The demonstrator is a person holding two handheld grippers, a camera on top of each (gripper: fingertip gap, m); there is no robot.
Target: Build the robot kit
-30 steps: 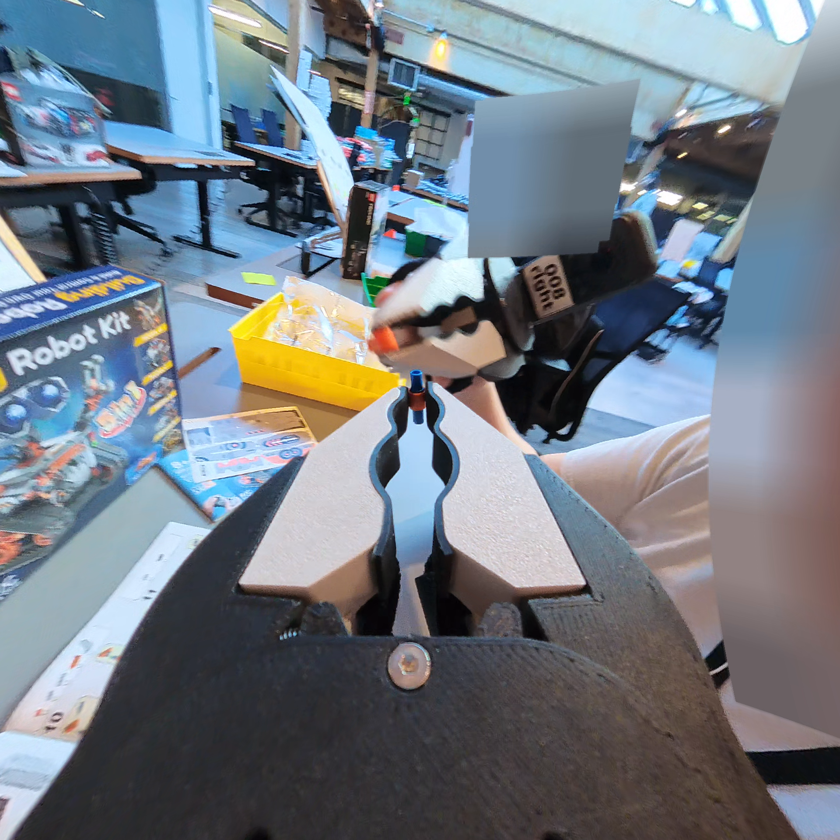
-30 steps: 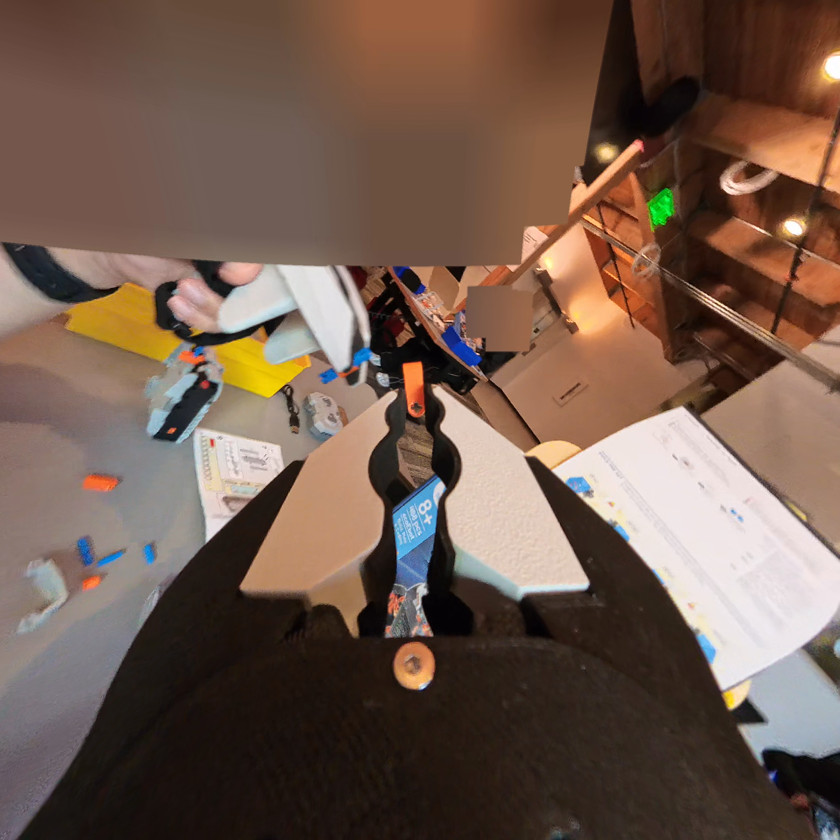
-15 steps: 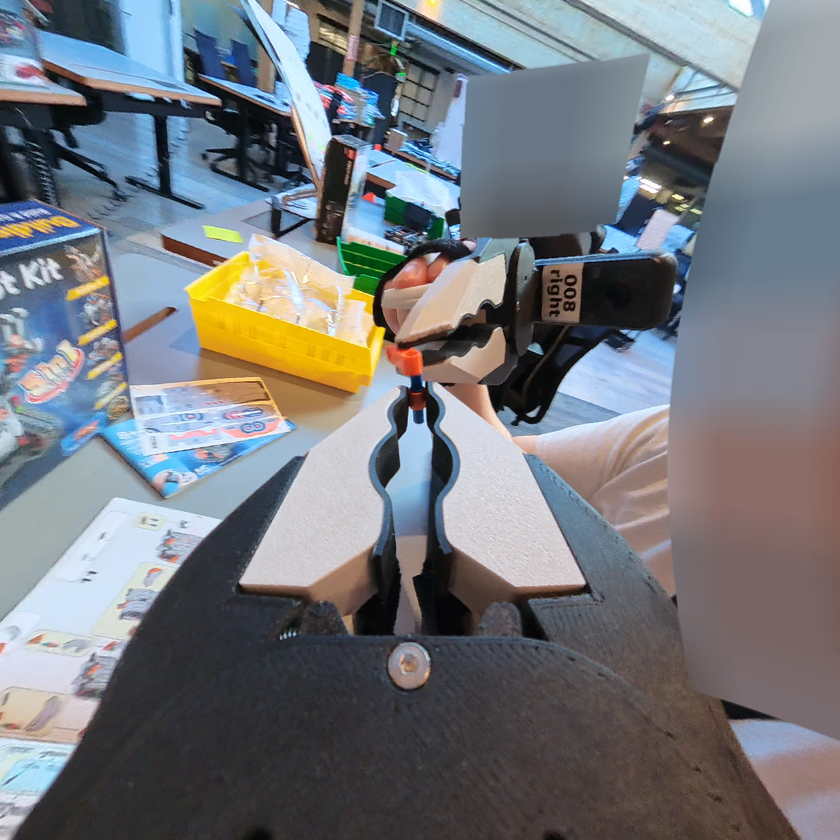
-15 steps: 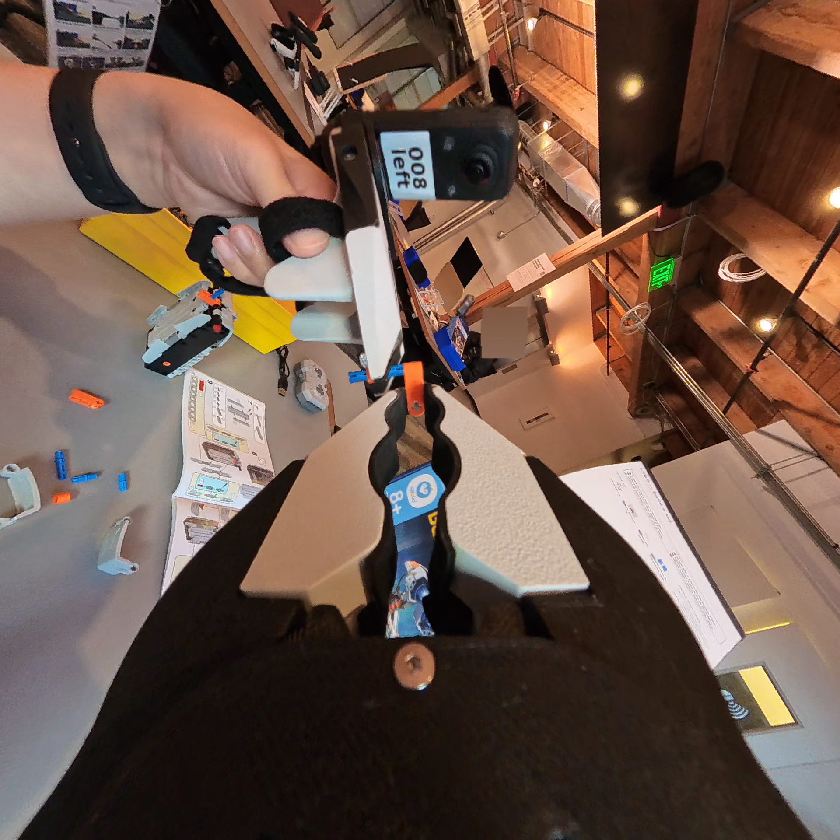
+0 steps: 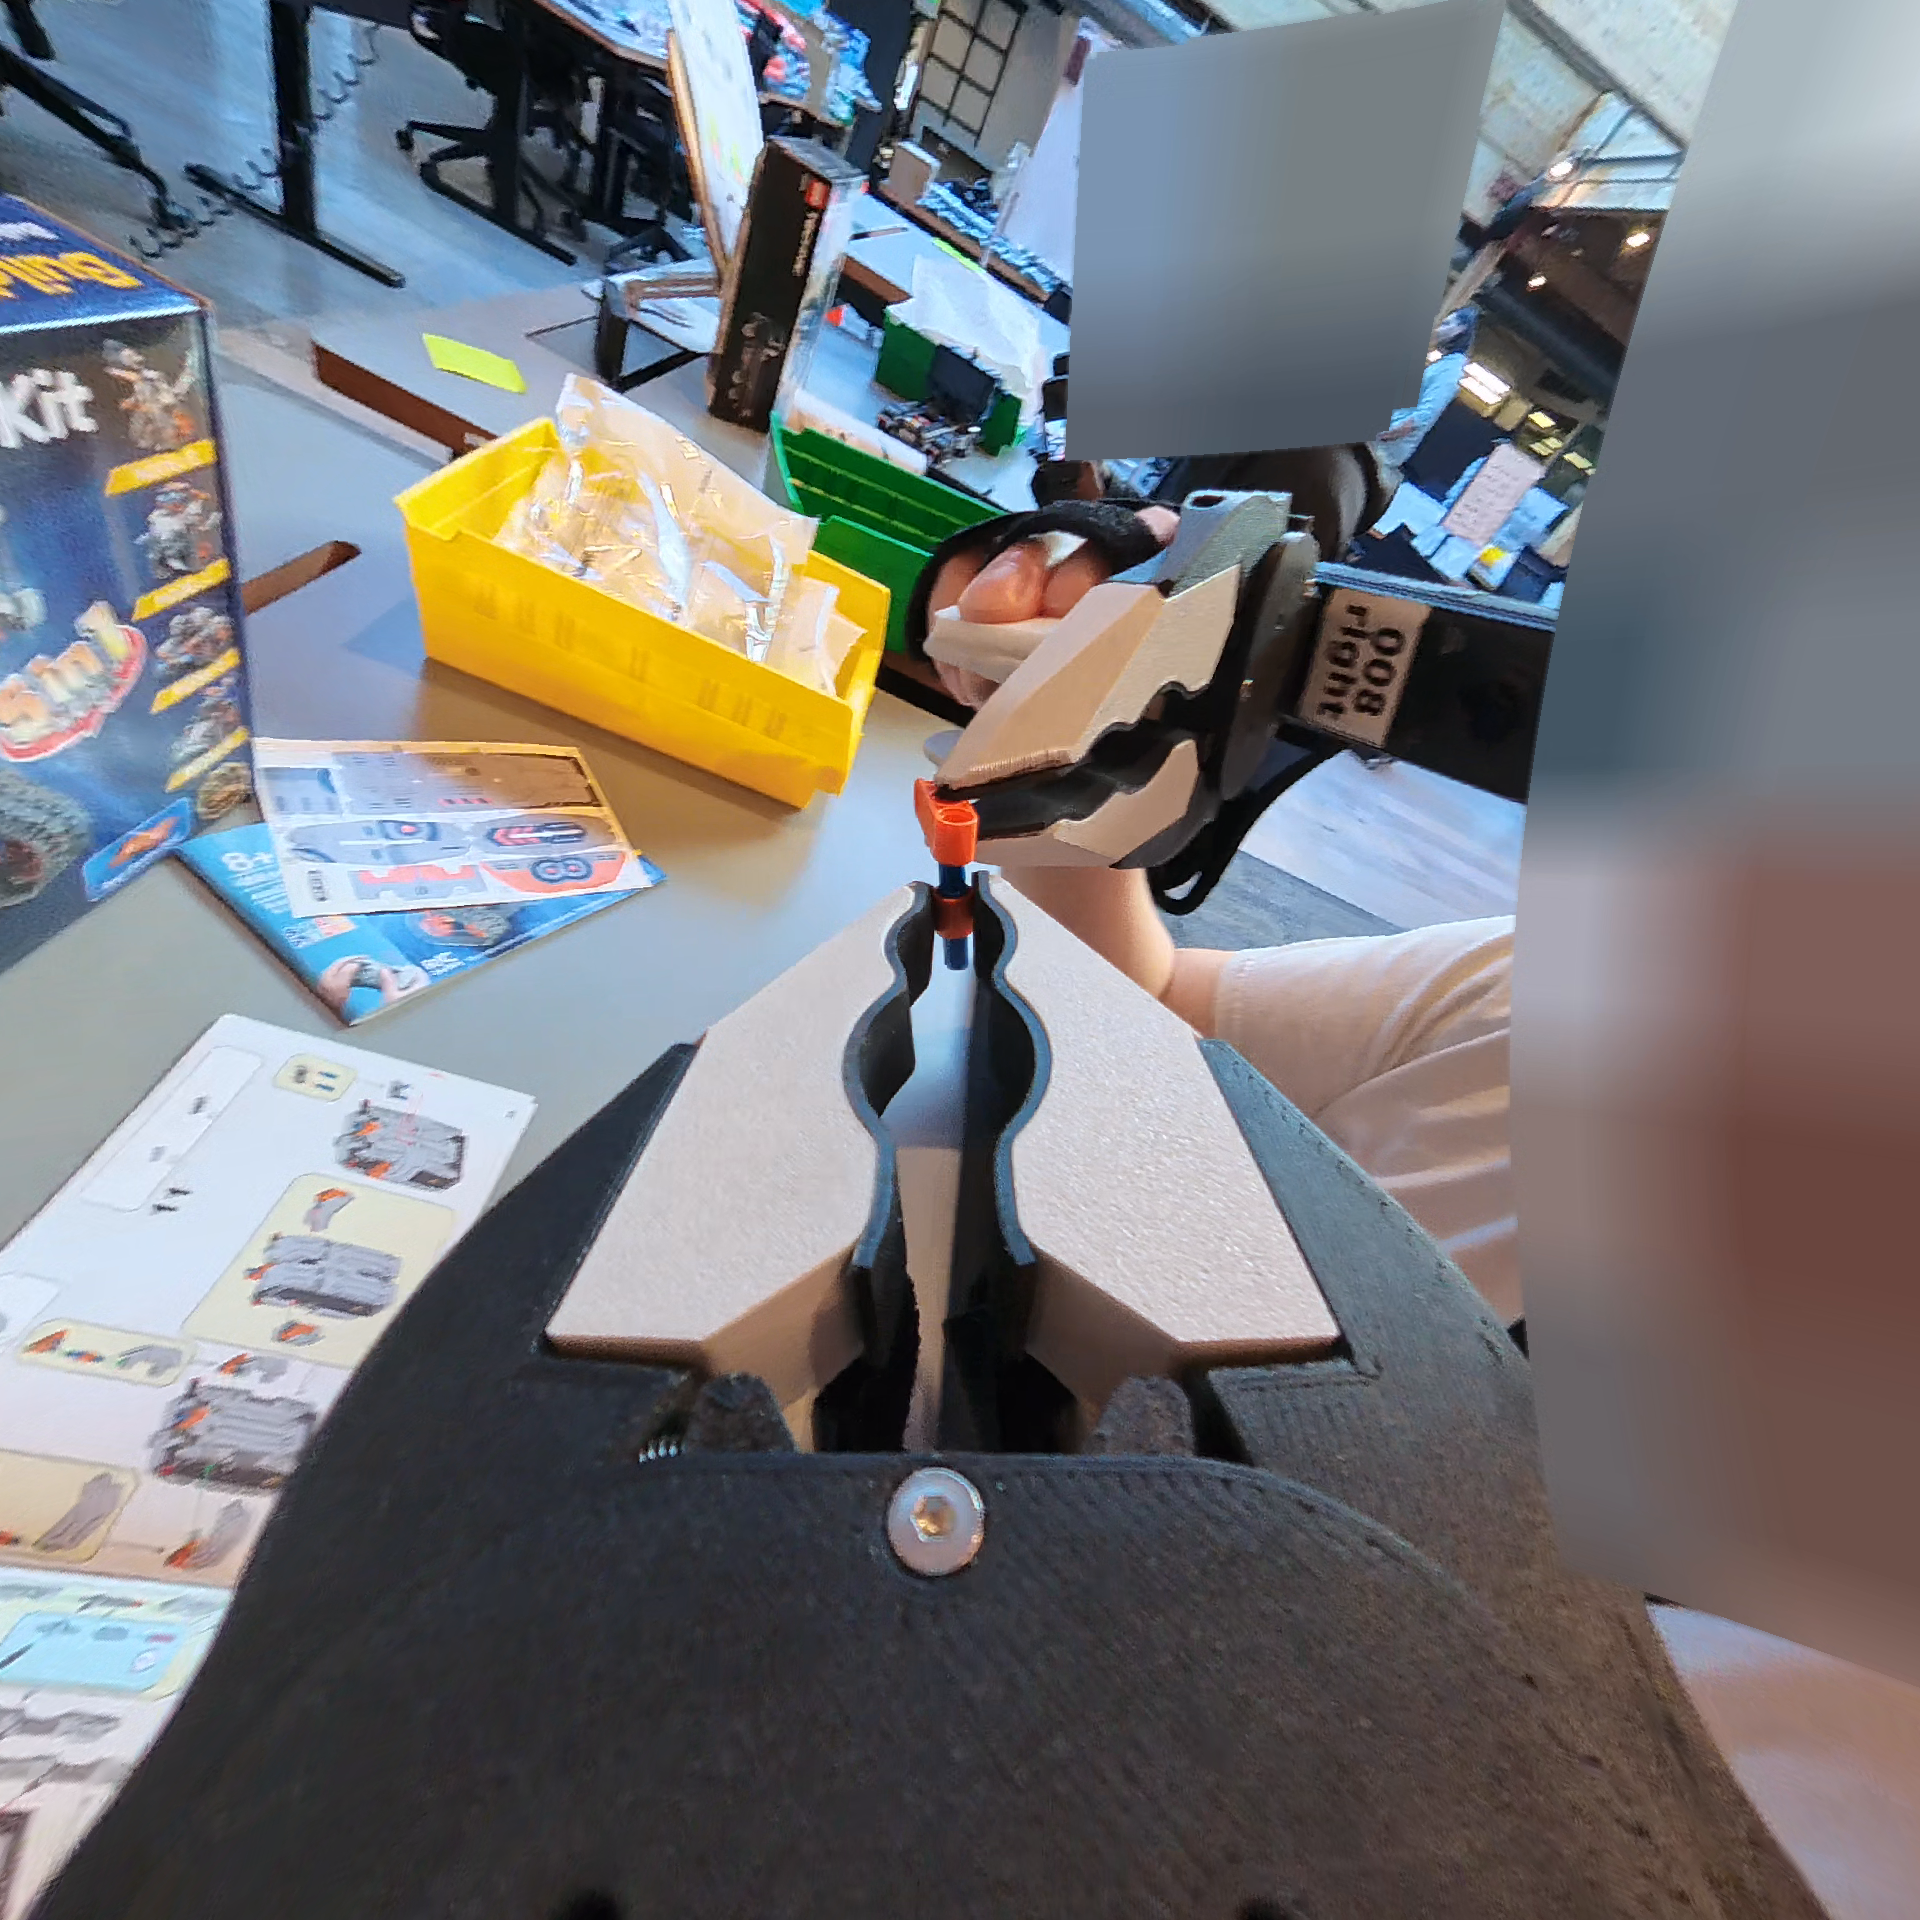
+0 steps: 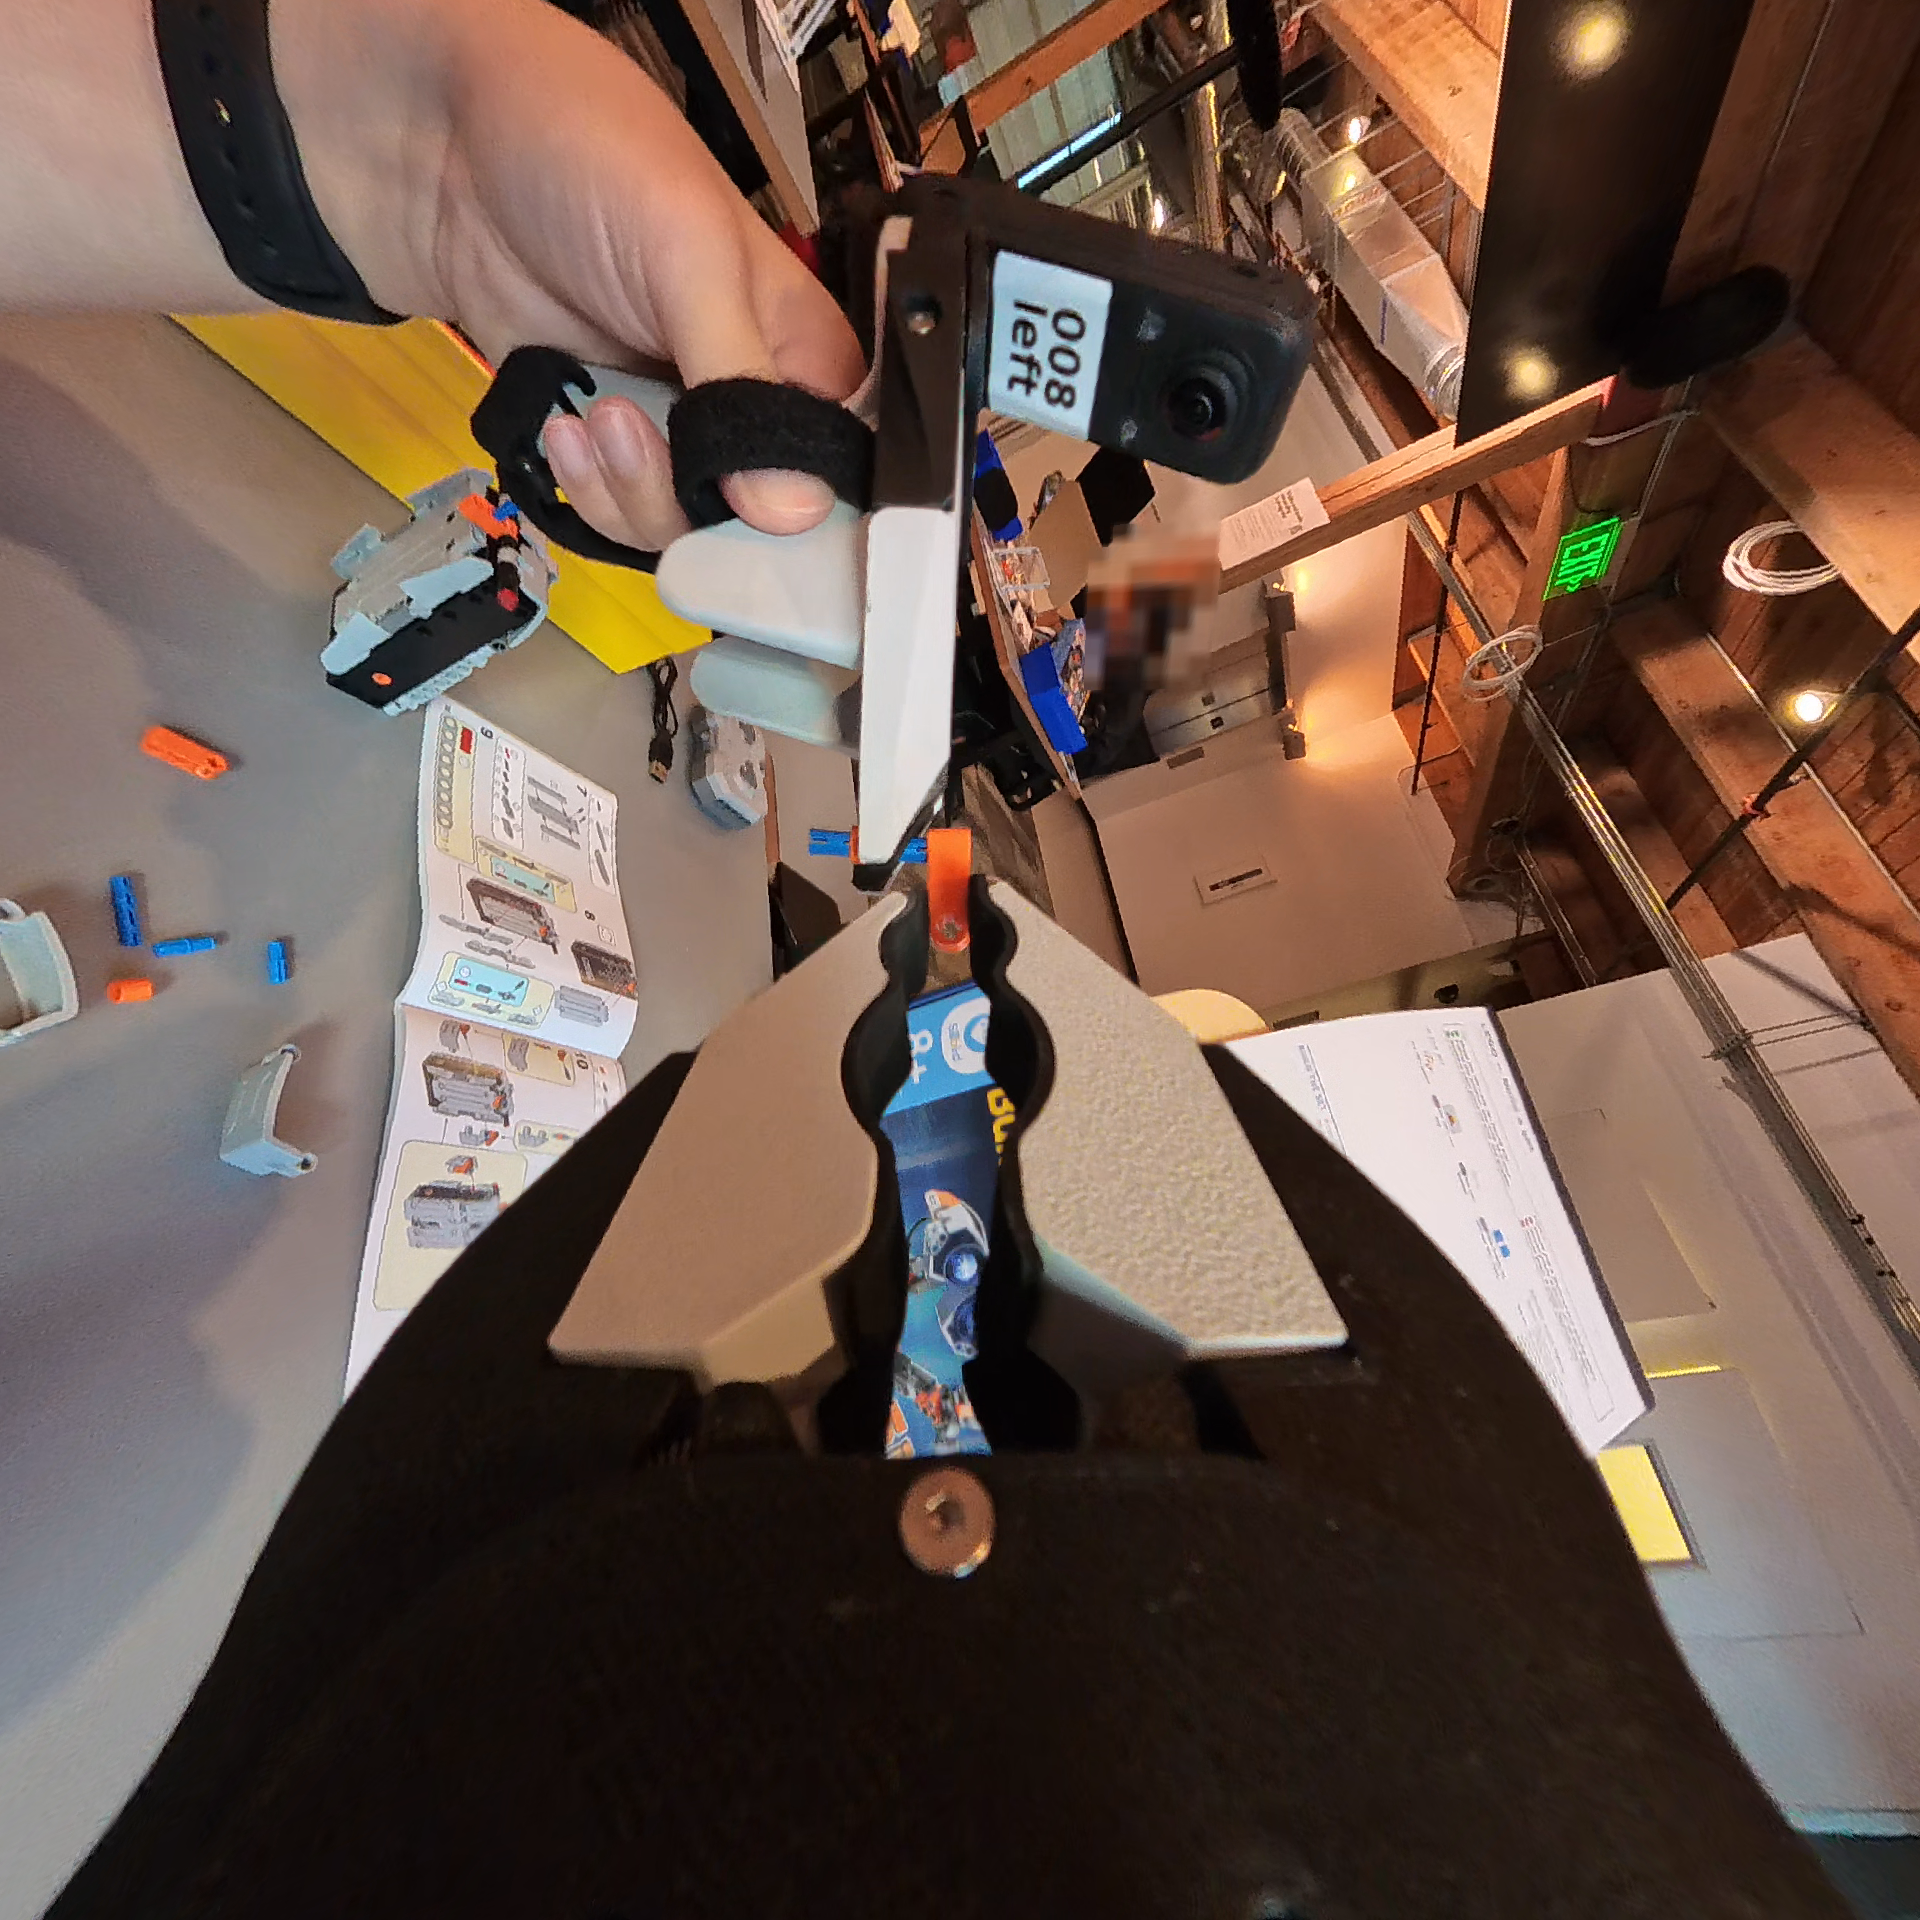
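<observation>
The left gripper (image 5: 951,914) has its jaws clenched on a small blue pin with an orange collar (image 5: 951,912), held right at the tips with the blue end pointing away from them. The right gripper (image 6: 945,914) has its jaws clenched on an orange connector piece (image 6: 948,883), and in the left wrist view that piece sits on the far end of the blue pin, so the two parts meet tip to tip above the grey counter (image 5: 644,997). On the counter lie a yellow bin (image 5: 634,665), an open instruction booklet (image 6: 509,997) and loose blue and orange pieces (image 6: 177,940).
</observation>
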